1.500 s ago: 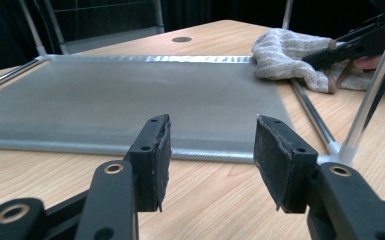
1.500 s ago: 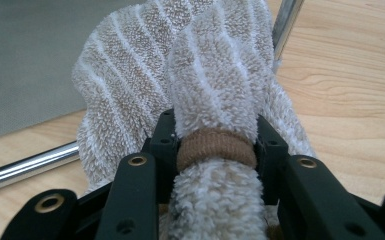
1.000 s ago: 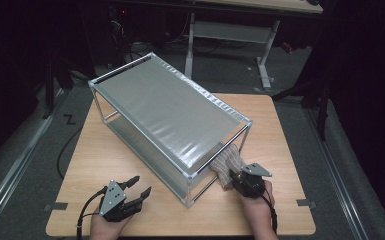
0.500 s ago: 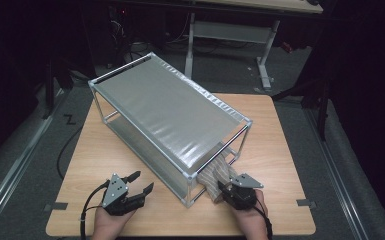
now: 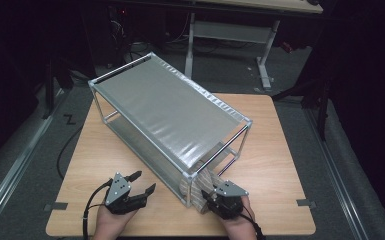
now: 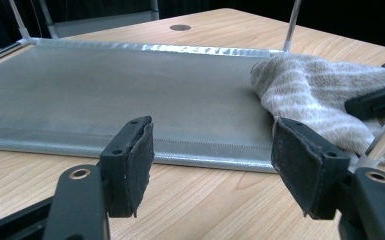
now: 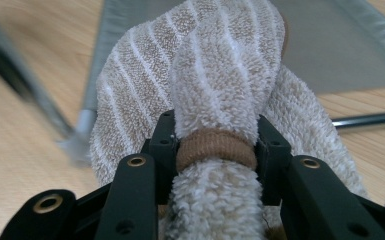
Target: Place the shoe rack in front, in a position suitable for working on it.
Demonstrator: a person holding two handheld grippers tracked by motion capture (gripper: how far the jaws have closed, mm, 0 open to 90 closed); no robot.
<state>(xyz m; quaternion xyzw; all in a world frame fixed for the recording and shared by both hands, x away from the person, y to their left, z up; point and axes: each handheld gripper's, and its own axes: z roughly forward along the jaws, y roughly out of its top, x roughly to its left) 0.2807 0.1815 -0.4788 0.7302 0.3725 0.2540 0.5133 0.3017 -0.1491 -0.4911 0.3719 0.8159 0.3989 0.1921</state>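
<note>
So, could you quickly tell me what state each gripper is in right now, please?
Left gripper: open, its jaws have just been opening, nothing between them.
Right gripper: shut on the striped towel, clamped at its brown band.

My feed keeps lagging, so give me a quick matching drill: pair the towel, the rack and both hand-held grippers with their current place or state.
Things:
1. towel
2. rack
3. left hand-held gripper
4. right hand-held gripper

States:
A. jaws apart, nothing between them
B. stands slantwise on the table
C. clamped on striped cloth
D. partly on the lower shelf

Pairs: 1-D, 2-B, 3-A, 4-C
</note>
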